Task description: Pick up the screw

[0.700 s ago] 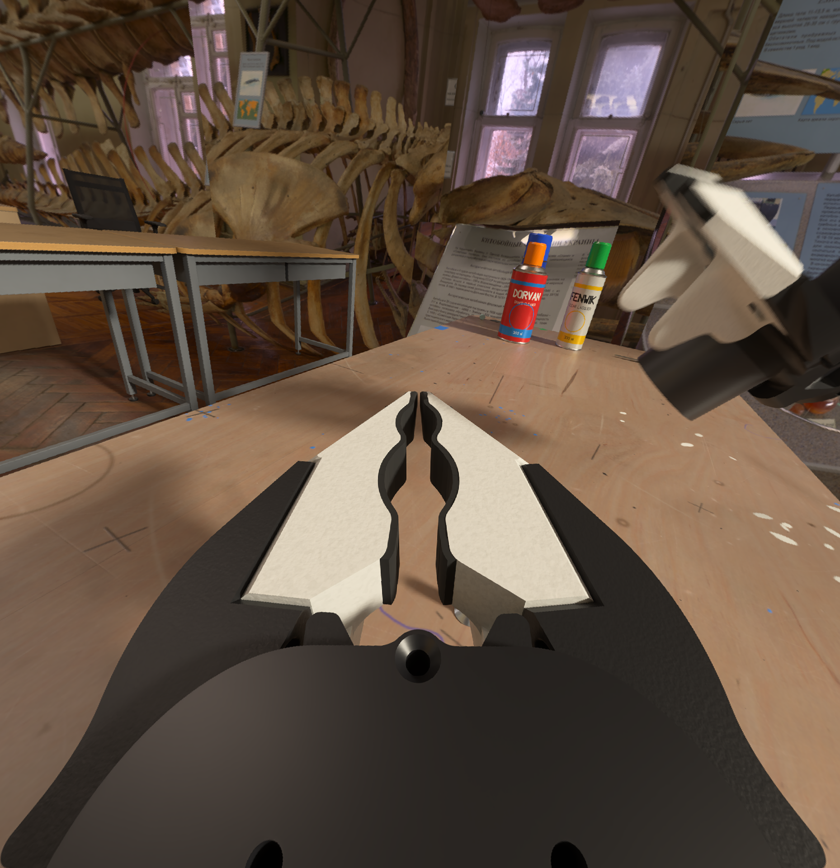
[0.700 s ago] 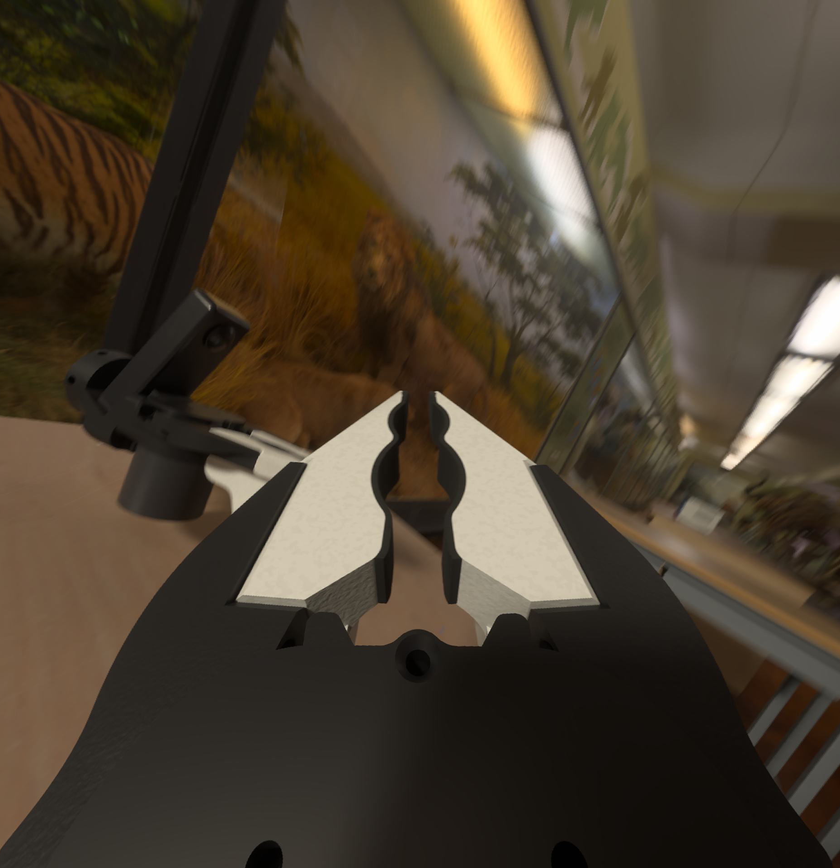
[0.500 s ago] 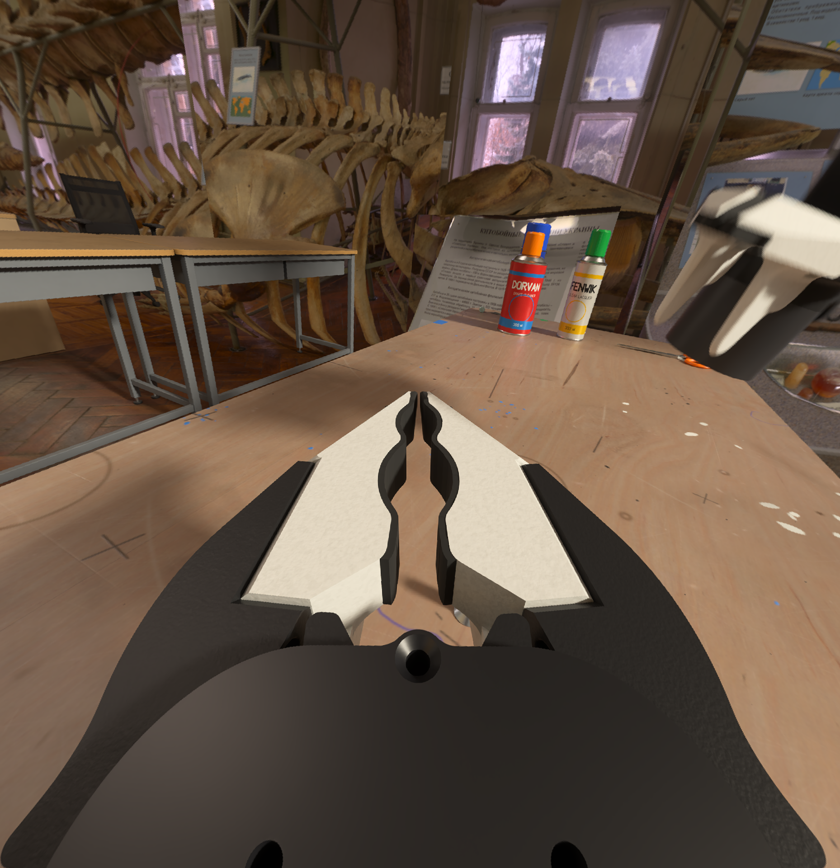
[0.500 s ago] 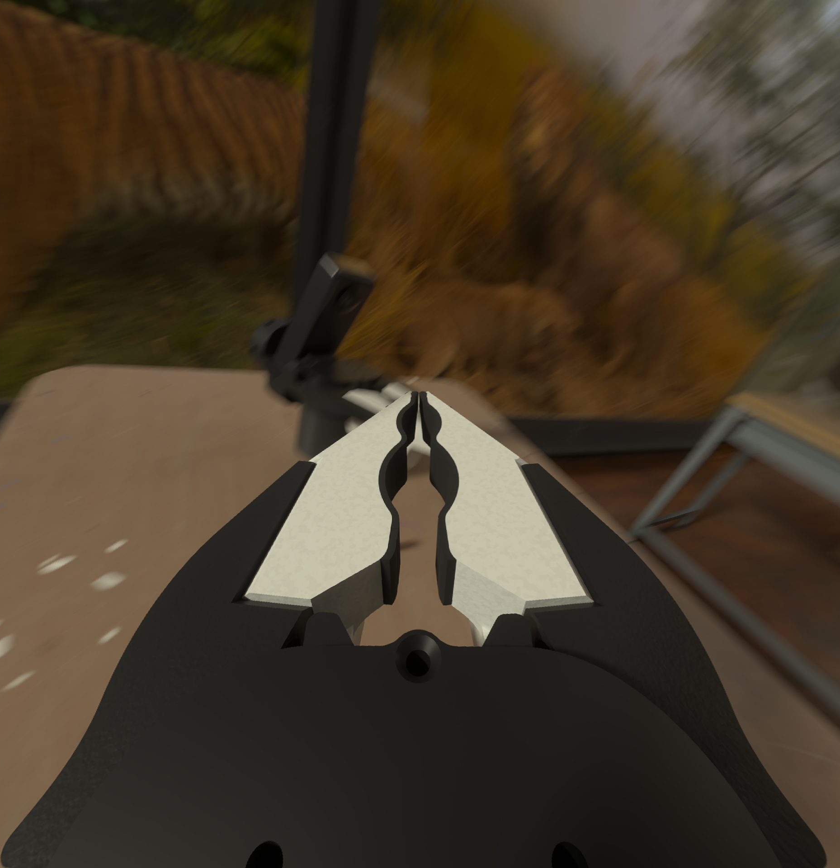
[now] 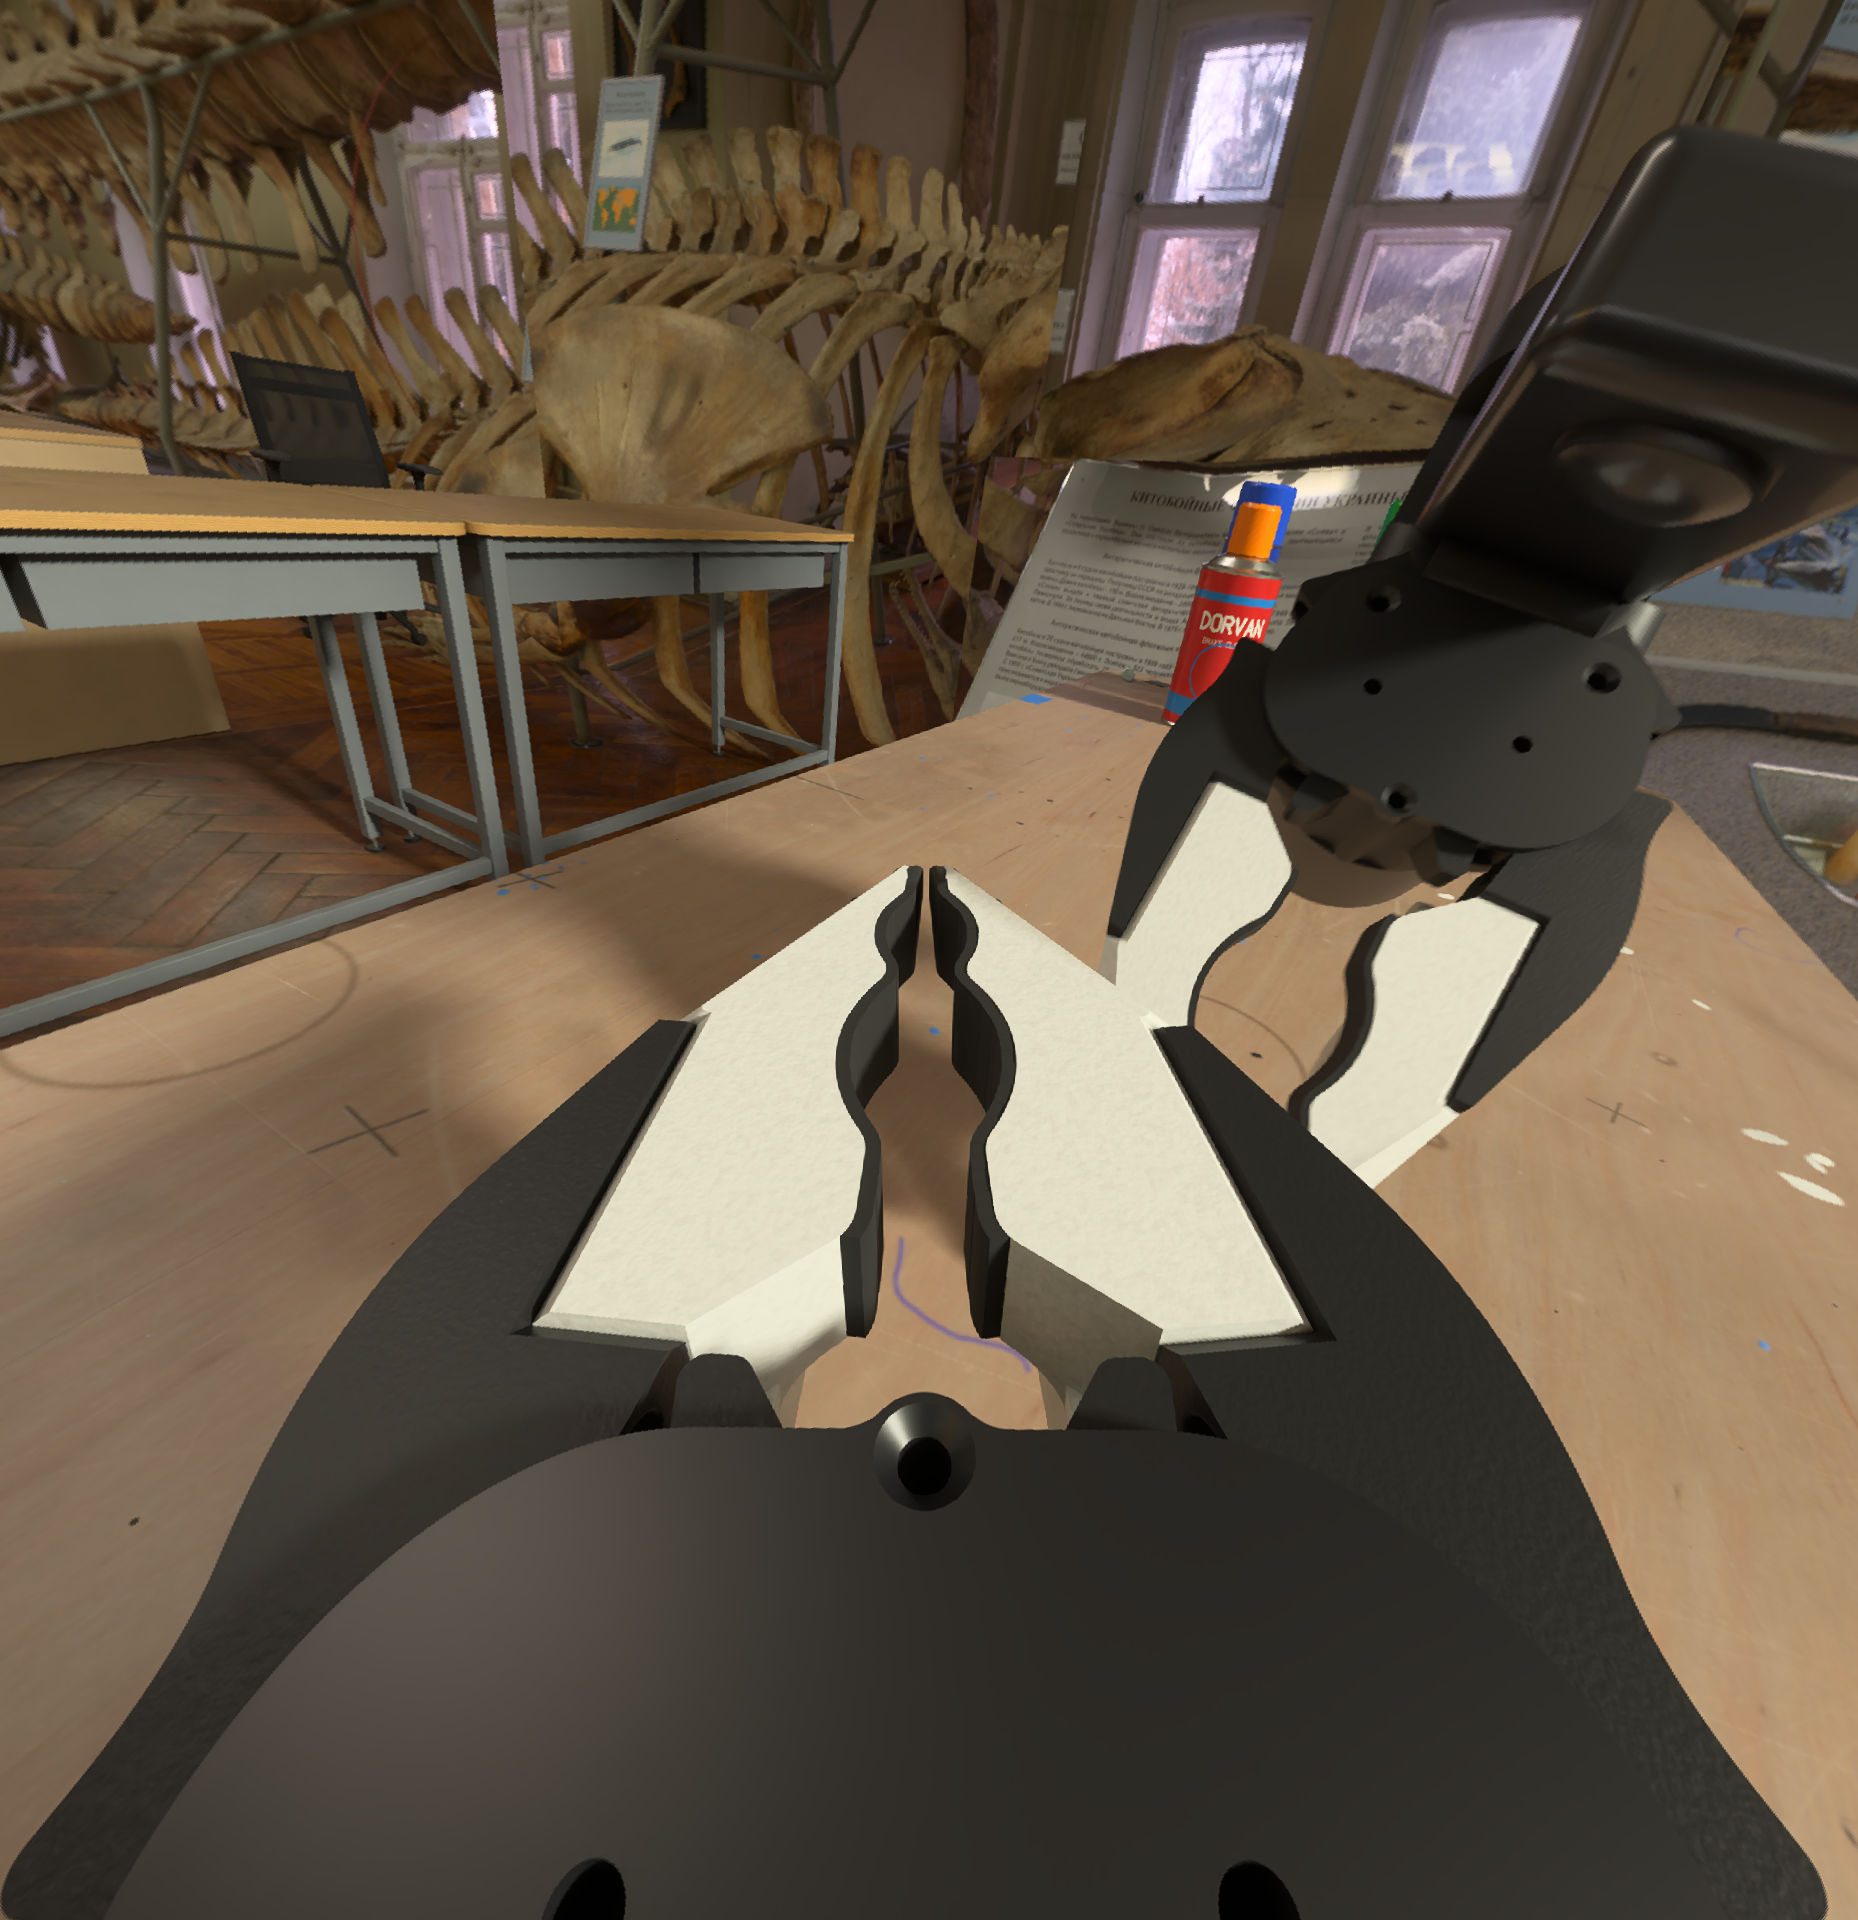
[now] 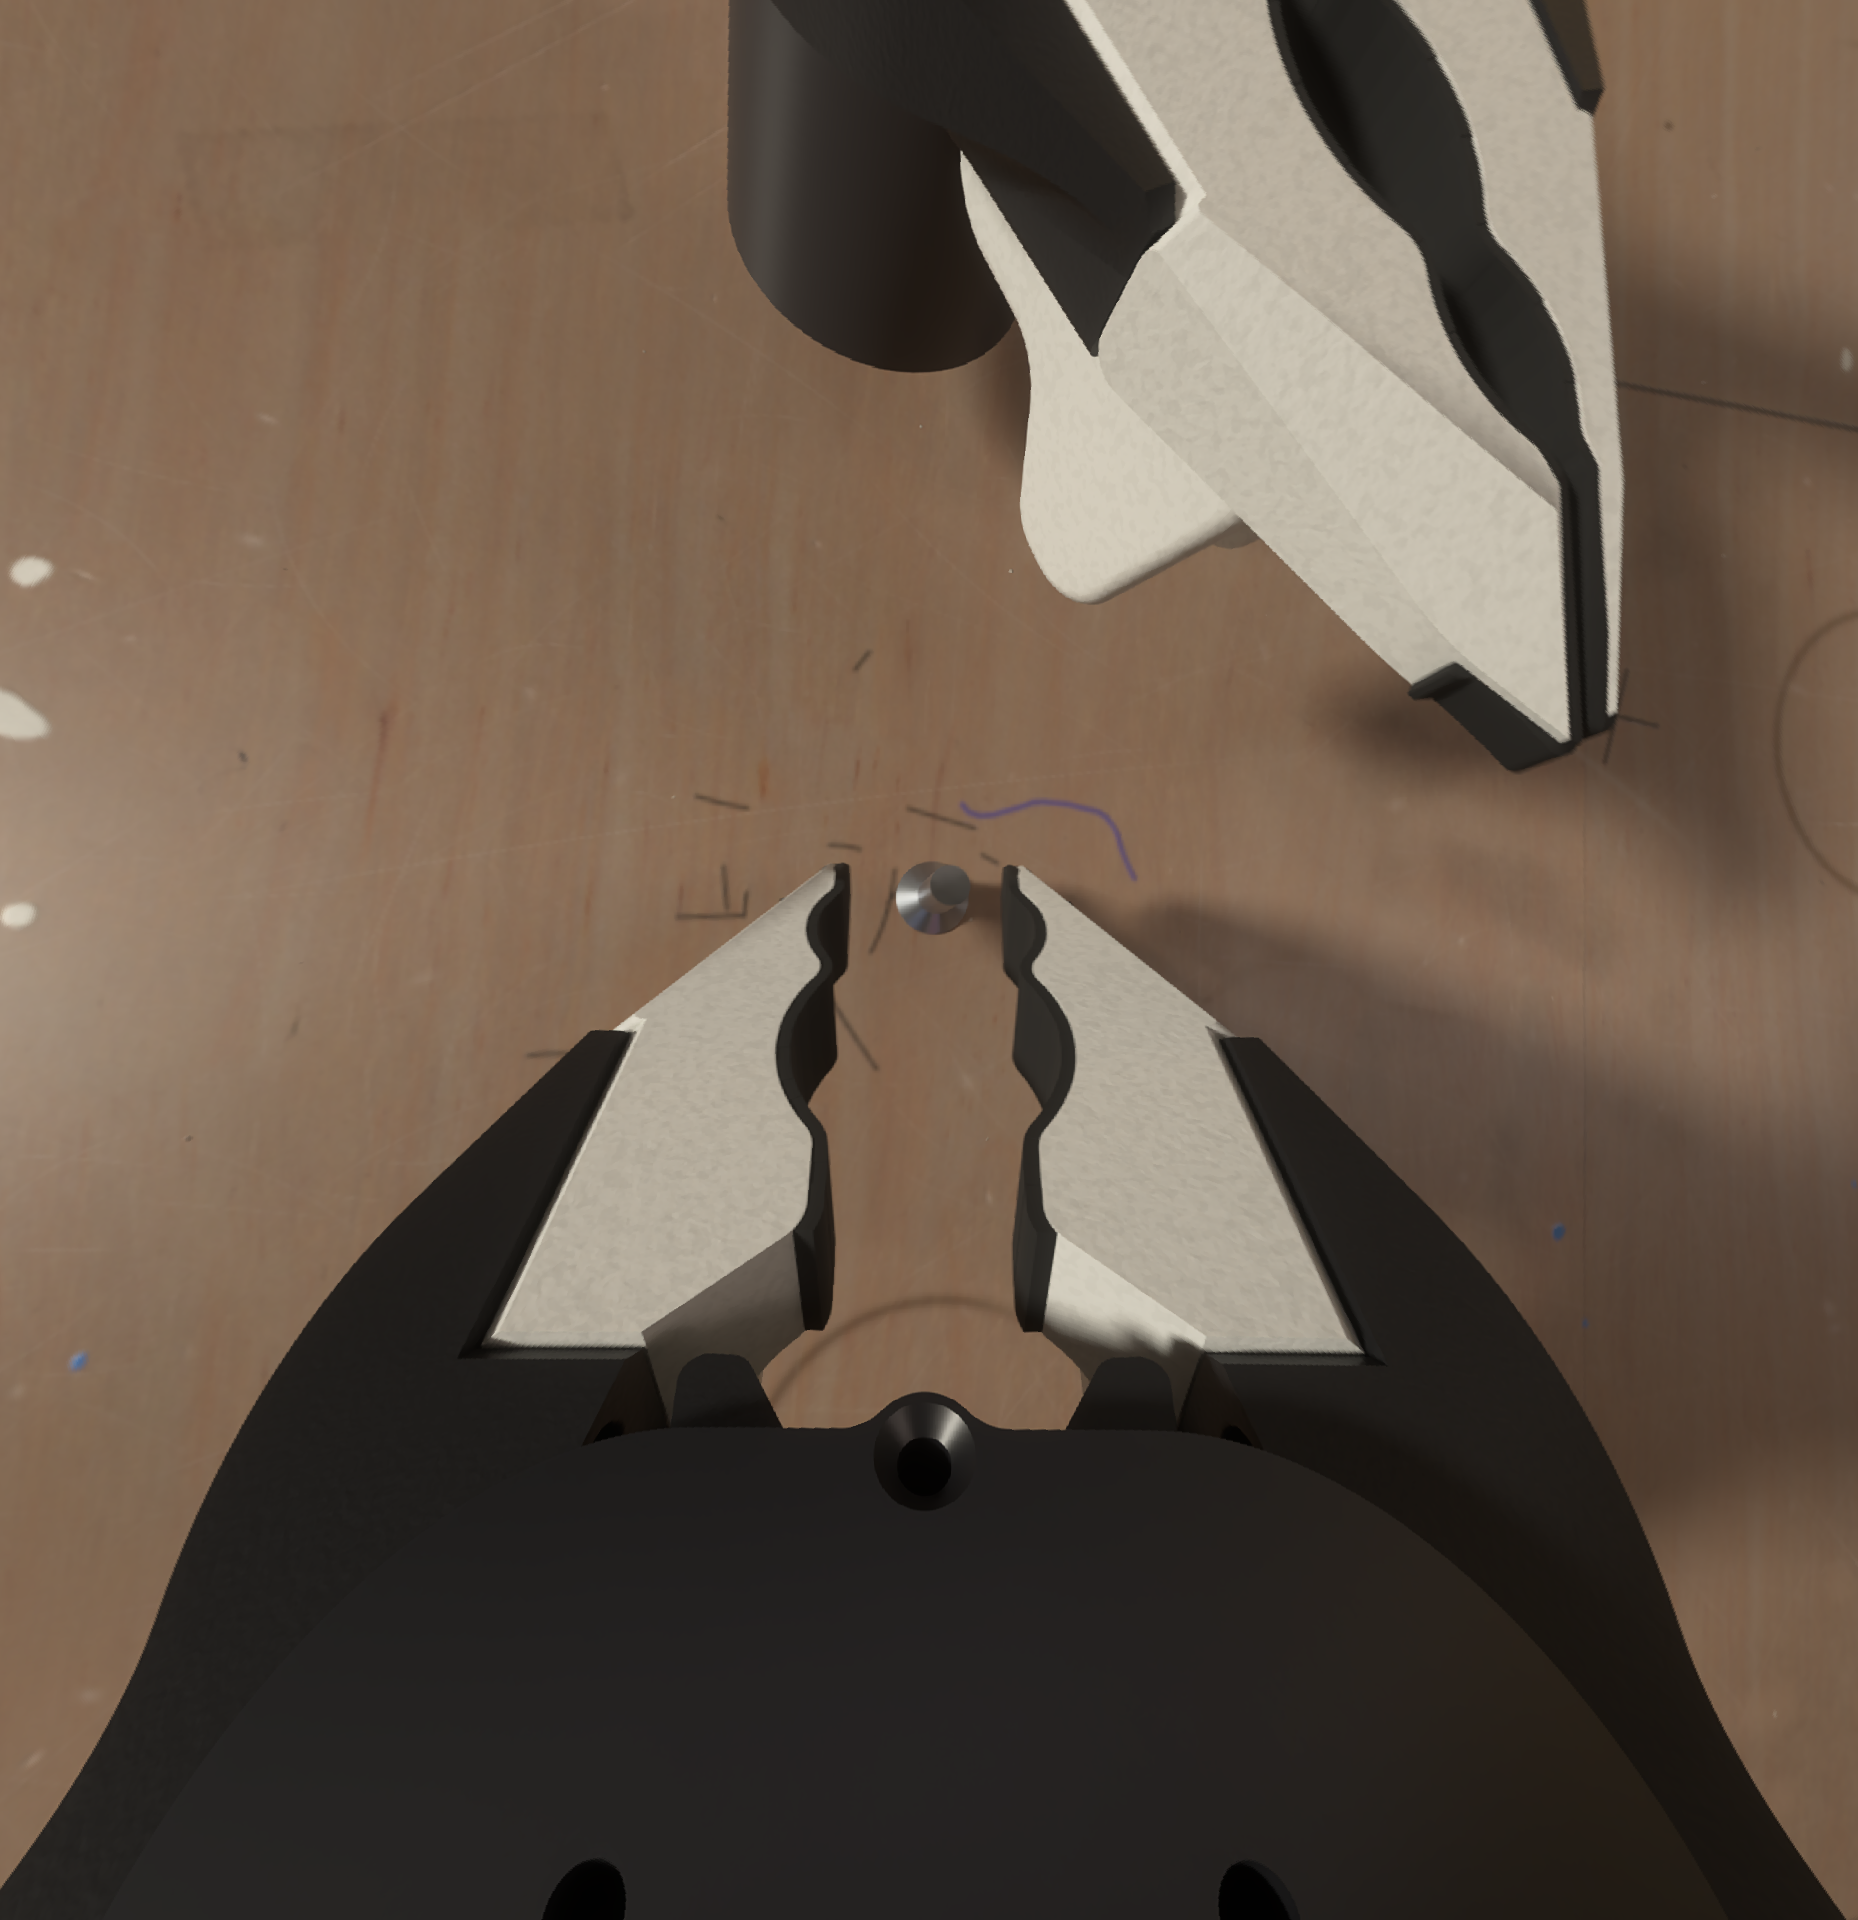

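The right gripper [image 6: 925, 883] points straight down with its jaws narrowly parted on both sides of the small metal screw [image 6: 932, 900], in order to pinch it; the screw lies on the wooden table [image 6: 385, 520]. The left gripper [image 5: 923, 883] is almost closed and holds nothing; it waits just beside, so the approach is free

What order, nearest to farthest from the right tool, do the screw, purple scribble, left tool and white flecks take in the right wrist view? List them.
1. screw: in line between the open tips of the right tool.
2. purple scribble: just beyond the tips, slightly right.
3. left tool: farther off, upper right.
4. white flecks: at the far left edge.
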